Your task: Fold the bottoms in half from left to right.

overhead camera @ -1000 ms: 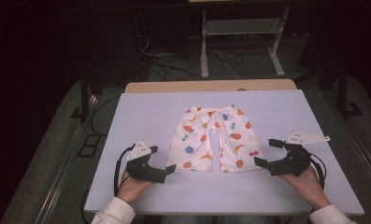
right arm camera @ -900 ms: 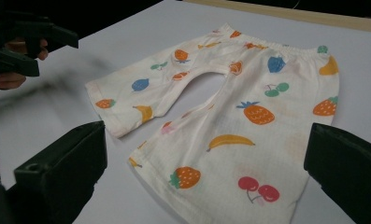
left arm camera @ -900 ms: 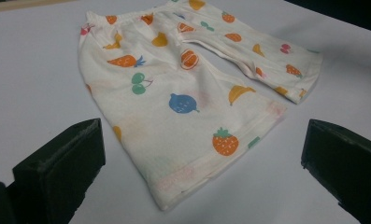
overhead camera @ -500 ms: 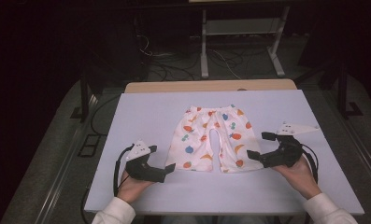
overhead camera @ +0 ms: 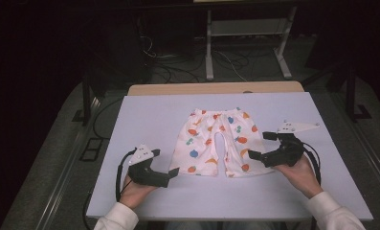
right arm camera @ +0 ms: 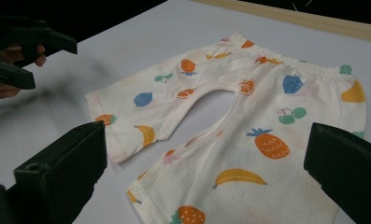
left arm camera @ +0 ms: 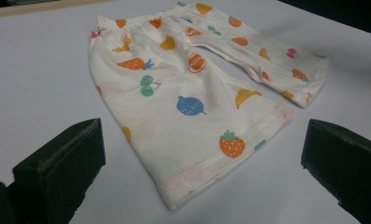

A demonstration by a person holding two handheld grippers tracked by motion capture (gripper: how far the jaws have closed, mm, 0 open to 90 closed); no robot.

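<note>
A small pair of white cotton shorts printed with coloured fruit (overhead camera: 218, 143) lies flat at the middle of the pale lilac tabletop (overhead camera: 144, 112), waistband at twelve o'clock and leg hems toward me, probably spread for folding. My left gripper (overhead camera: 174, 171) waits at seven o'clock and my right gripper (overhead camera: 251, 155) at four o'clock. Both have jaws wide apart, holding nothing, each just beside a hem.

Soft cloth shorts (overhead camera: 218, 143) — matt table (overhead camera: 149, 115)
</note>
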